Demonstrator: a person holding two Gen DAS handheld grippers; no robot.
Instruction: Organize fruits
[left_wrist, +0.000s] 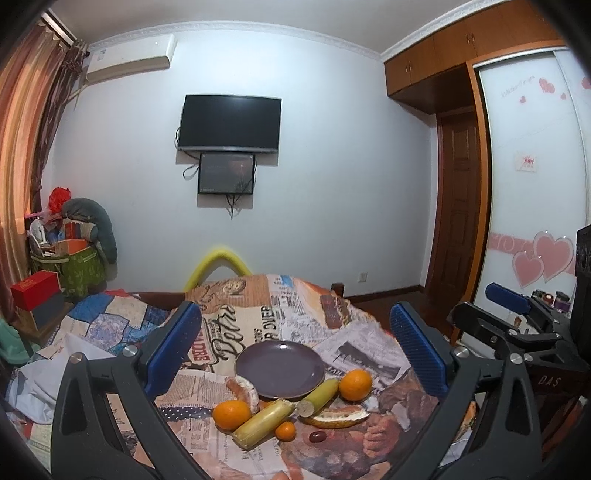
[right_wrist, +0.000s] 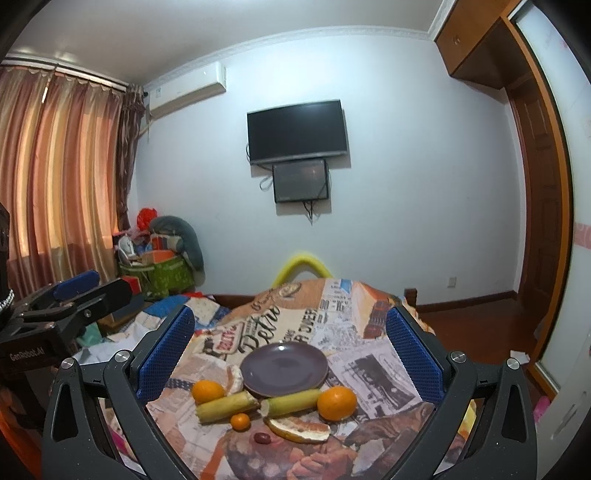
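Both tools hang released, left tool (left_wrist: 295, 354) and right tool (right_wrist: 291, 354), above a printed cloth (right_wrist: 369, 369) reading "Detro". Fruits cluster at six o'clock of the purple plate (right_wrist: 284, 367): an orange (right_wrist: 337, 403), a banana (right_wrist: 295, 401), a peel (right_wrist: 299, 430). "GenRobot.AI" marks the left tool's body.

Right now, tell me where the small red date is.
In both wrist views the small red date lies on the newspaper-print cloth at the near edge of the fruit cluster, between the small tangerine and the peel strip.
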